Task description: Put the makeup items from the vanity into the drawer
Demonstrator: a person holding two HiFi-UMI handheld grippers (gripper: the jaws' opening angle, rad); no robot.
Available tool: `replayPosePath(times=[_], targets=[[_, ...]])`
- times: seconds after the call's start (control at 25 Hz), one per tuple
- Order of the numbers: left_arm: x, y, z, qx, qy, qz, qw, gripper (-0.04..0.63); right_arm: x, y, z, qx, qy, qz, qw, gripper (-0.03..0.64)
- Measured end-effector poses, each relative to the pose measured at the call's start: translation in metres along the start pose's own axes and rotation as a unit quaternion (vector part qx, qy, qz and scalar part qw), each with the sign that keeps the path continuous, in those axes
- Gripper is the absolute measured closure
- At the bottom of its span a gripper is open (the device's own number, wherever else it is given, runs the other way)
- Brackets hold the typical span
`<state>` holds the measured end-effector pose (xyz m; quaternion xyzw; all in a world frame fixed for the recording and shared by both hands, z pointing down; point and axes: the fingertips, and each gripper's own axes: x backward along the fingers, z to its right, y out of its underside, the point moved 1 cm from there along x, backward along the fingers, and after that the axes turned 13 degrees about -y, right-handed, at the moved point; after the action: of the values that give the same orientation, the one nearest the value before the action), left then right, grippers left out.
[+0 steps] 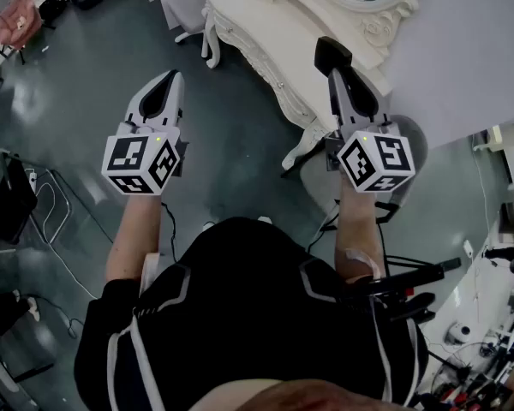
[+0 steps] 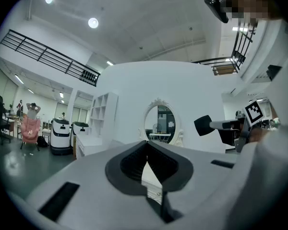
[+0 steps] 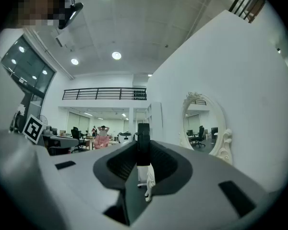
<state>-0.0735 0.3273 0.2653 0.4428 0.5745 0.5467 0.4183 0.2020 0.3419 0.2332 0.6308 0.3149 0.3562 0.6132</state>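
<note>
Head view: the left gripper (image 1: 169, 77), matt grey plastic, has its claw pressed together on nothing, above the glossy grey floor (image 1: 94, 75). The right gripper (image 1: 337, 75) pinches a flat black makeup item (image 1: 330, 52), seen against the white vanity (image 1: 257, 24) with its curved, carved legs.

Left gripper view: the dark pads meet at their tips. The oval mirror (image 2: 159, 124) has a scrolled white frame.

Right gripper view: the black item stands edge-on, a thin slab between the pads.

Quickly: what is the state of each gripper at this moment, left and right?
Left gripper: closed, nothing between the jaws.
Right gripper: closed on a black item that sticks out past the jaw tips.
</note>
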Motion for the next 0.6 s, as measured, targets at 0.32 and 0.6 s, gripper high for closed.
replayPosePath(times=[0.32, 0.6], targets=[[0.007, 0.000, -0.008, 0.016, 0.020, 0.002, 0.9997, 0.591, -0.004, -0.004, -0.008, 0.001, 0.005, -0.004, 1.000, 0.528], [0.015, 0.006, -0.028, 0.014, 0.027, -0.001, 0.9995, 0.591, -0.013, -0.008, -0.028, 0.015, 0.006, 0.004, 1.000, 0.528]])
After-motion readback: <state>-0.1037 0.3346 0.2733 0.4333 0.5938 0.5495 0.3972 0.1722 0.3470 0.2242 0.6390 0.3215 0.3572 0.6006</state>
